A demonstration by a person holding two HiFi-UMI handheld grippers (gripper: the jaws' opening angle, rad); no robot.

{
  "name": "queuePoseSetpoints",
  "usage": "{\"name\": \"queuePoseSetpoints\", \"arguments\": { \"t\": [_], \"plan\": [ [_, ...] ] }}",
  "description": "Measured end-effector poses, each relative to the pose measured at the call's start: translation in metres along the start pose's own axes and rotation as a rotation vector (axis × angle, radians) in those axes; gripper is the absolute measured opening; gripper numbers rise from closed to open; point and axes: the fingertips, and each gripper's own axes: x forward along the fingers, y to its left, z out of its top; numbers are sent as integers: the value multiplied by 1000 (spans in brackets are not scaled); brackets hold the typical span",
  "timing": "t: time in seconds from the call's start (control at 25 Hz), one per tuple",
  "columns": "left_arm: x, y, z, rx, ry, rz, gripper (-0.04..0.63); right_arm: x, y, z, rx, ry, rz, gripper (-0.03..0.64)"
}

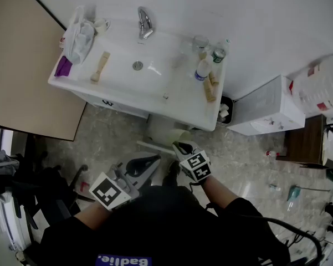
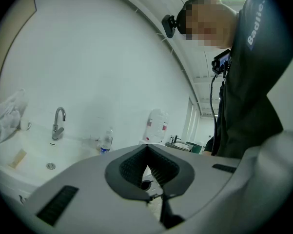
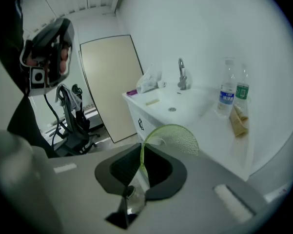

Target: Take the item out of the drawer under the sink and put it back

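Green item (image 3: 179, 137) in right tool (image 3: 142, 153)

Pale green, see-through, dimpled round item (image 3: 178, 139) held on edge, its rim pinched in the right gripper (image 3: 140, 156), near the sink.

My left gripper (image 1: 150, 160) hangs out in front of the sink (image 1: 122, 76), low and toward its middle, jaws closed tip to tip with nothing between them. My right gripper (image 1: 181, 146) sits just beside it, nearer the sink, jaws clamped on a thin pale green piece (image 3: 178, 138). Both my forearms, in black sleeves, reach forward toward the sink and angle slightly inward.
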Motion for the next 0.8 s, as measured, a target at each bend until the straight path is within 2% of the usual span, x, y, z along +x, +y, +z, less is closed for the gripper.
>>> {"name": "queuePoseSetpoints", "arguments": {
  "t": [0.28,0.56,0.8],
  "plan": [
    [3,9,-7,5,20,10,5,57,-24,-64,-80,203,-13,21],
    [3,23,-17,-15,34,42,5,101,-41,-99,-147,347,-18,21],
    [4,35,-26,-12,46,47,6,137,-51,-123,-182,432,-17,21]
  ]
}}
